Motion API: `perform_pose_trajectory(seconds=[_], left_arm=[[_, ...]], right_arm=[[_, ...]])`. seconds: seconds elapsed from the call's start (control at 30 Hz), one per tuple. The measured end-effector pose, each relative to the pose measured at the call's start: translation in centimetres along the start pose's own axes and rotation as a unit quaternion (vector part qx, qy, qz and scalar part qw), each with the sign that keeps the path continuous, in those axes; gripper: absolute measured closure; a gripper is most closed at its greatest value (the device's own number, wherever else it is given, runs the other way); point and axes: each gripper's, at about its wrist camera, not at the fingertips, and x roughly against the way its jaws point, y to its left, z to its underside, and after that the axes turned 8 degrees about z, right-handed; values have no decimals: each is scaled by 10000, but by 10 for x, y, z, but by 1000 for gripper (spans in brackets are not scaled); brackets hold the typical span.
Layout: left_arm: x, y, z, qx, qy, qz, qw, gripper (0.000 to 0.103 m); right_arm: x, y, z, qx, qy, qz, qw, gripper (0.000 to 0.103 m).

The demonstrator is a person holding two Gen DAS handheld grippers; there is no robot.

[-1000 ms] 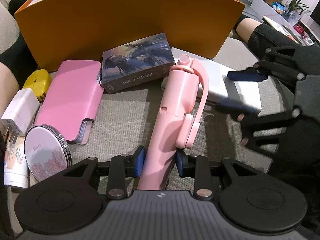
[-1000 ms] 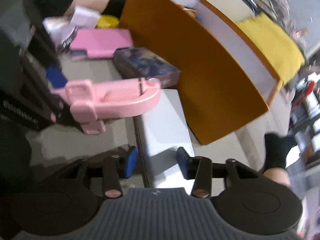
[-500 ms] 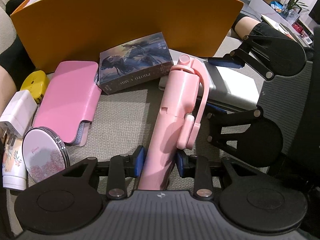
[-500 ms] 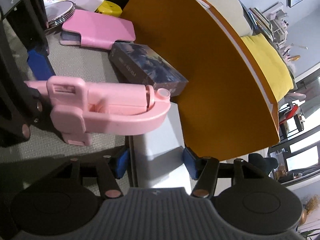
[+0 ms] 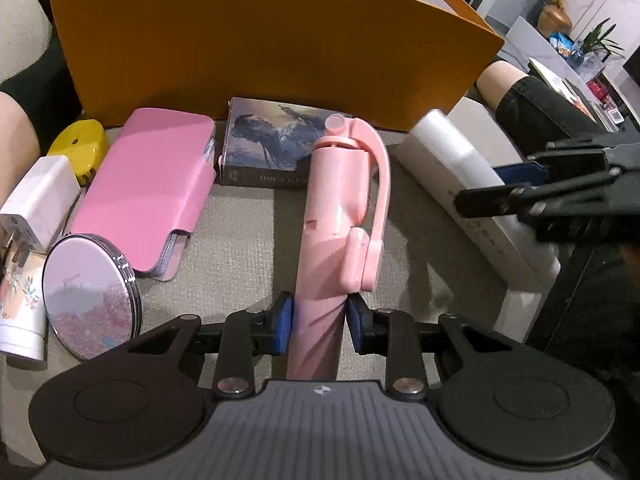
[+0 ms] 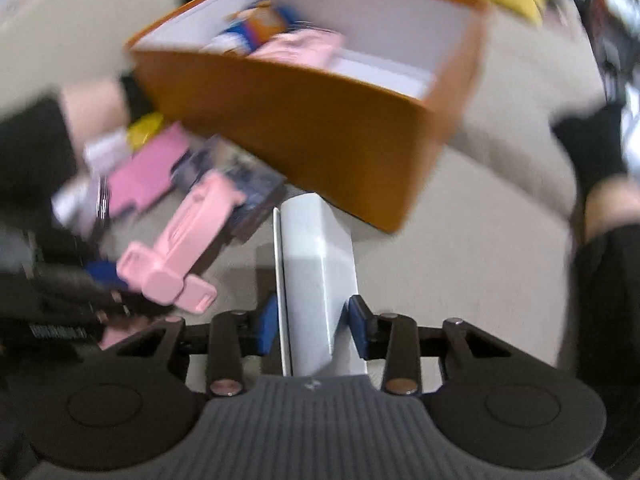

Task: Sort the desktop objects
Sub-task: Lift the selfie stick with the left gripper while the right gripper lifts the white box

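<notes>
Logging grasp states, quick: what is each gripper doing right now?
Left gripper: closed on the pink selfie stick.
Right gripper: closed on the white box.

Left wrist view: sharp, evenly lit indoor light, soft shadows right of the pink plastic folding stick (image 5: 340, 216); faint glare on the round floral compact mirror (image 5: 91, 296). Strong fisheye bending of the orange cardboard box (image 5: 276, 40). Right wrist view: heavy motion blur throughout, box (image 6: 312, 120) smeared; edges dark, vignetted.

Smooth matt pink plastic stick (image 5: 340, 216), glossy mirror (image 5: 90, 300), rough woven grey cloth (image 5: 244, 248).
</notes>
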Motion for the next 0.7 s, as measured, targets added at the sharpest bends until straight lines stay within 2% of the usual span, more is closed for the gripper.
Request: perform_pose_trajectory(seconds=[0.07, 0.13, 0.3, 0.5, 0.7], left_arm=[[2, 2, 0, -37, -21, -48, 10000, 70], [1, -2, -3, -97, -37, -117, 9999, 70], [2, -4, -5, -252, -10, -249, 9994, 70], [3, -1, -5, -144, -64, -174, 9997, 70], [-2, -4, -8, -12, -132, -139, 9998, 72]], right_arm=[[-1, -17, -1, -433, 125, -181, 9988, 63], [-1, -23, 0, -587, 164, -221, 9979, 64], [3, -33, 3, -514, 274, 124, 9982, 67], [-4, -48, 5, -867, 340, -216, 9954, 71], [1, -41, 5, -841, 310, -134, 9959, 72]])
